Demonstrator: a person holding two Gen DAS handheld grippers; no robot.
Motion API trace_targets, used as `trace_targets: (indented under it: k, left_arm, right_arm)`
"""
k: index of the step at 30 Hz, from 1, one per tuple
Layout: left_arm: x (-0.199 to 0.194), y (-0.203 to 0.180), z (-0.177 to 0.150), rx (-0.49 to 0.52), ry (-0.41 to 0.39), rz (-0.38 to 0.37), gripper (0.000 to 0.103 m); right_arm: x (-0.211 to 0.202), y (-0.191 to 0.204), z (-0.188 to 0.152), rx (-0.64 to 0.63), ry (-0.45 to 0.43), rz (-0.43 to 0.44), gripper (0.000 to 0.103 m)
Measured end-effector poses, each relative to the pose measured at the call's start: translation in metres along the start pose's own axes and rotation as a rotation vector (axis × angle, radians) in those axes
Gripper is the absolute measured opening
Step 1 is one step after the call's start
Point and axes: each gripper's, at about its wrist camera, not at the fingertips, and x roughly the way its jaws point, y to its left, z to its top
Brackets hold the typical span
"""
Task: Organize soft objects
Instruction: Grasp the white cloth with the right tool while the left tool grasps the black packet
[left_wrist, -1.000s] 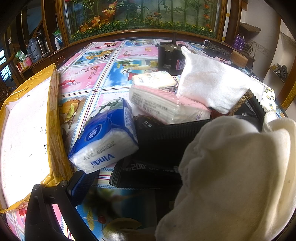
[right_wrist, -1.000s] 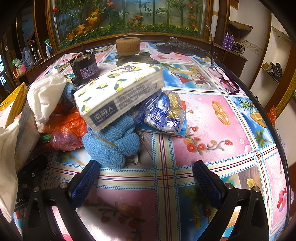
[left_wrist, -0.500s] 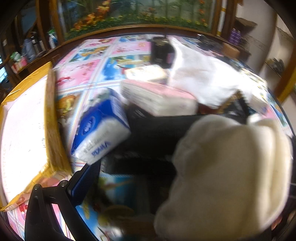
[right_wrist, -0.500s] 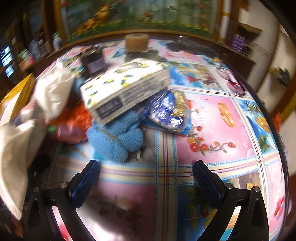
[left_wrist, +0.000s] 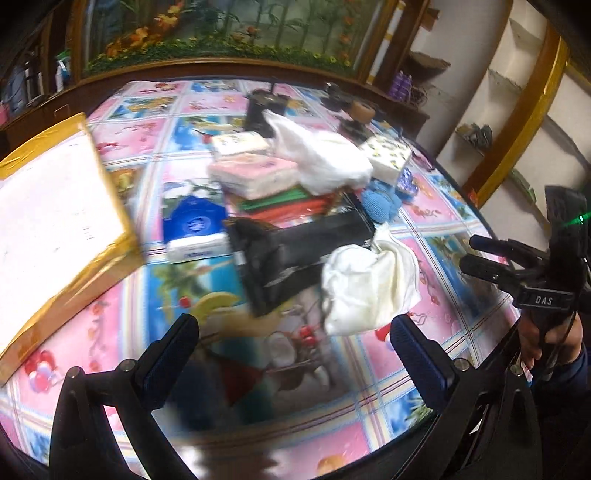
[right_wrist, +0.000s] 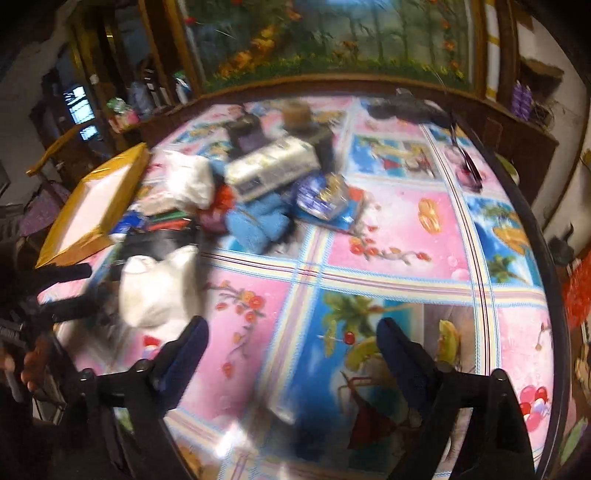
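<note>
**Both Claws Empty Above a Heap of Soft Goods**

While both claws hung over the near edge of the table (left_wrist: 461, 192), neither held anything. The left gripper (left_wrist: 295, 343) stood wide with only bare tablecloth between its blue pads; the right gripper (right_wrist: 291, 350) was closing, also on nothing. The soft things lay piled mid-table, slightly left of centre: a crumpled cream cloth (left_wrist: 369, 288) nearest, sagging against a black pouch (left_wrist: 295, 254), with a pink tissue pack (left_wrist: 255, 173), a blue tissue pack (left_wrist: 195, 232), a white towel (left_wrist: 321, 158) and a knitted blue cloth (left_wrist: 380, 201) behind. An open yellow box (left_wrist: 55, 221) sat at the far left, its pale inside bare.

To do the next pick well, the left claw probably should come down on the cream cloth, pinching a thick fold rather than a loose corner, since limp fabric would slip or trail. The tissue packs looked slick, plastic-wrapped and blocky; gripping them across the short side would likely hold best. The glossy tablecloth offered little friction, so a push could slide them.
</note>
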Motion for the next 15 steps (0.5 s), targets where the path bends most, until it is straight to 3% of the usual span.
trace_targets:
  k: [1, 4, 7, 9, 10, 11, 15]
  left_arm:
    - [-0.003, 0.006, 0.0, -0.011, -0.011, 0.007, 0.103]
    - [-0.011, 0.027, -0.001, -0.083, -0.044, 0.023, 0.103]
    - [-0.007, 0.034, -0.003, -0.116, -0.047, 0.059, 0.103]
    - [-0.004, 0.031, -0.006, -0.101, -0.052, 0.06, 0.103]
    - [-0.001, 0.029, -0.008, -0.092, -0.052, 0.062, 0.103]
    - [0.002, 0.028, -0.009, -0.081, -0.049, 0.07, 0.103]
    - [0.012, 0.021, -0.007, -0.044, -0.057, 0.059, 0.103]
  right_arm:
    - [-0.005, 0.009, 0.0, -0.034, -0.019, 0.036, 0.078]
    - [-0.015, 0.043, -0.001, -0.128, -0.052, 0.107, 0.077]
    - [-0.015, 0.047, 0.002, -0.145, -0.075, 0.044, 0.077]
    - [-0.02, 0.029, 0.004, -0.101, -0.083, 0.02, 0.063]
    - [-0.022, 0.016, 0.004, -0.071, -0.075, 0.01, 0.043]
    - [-0.026, 0.007, 0.003, -0.043, -0.07, -0.008, 0.037]
    - [-0.023, -0.003, 0.002, 0.036, -0.031, 0.058, 0.037]
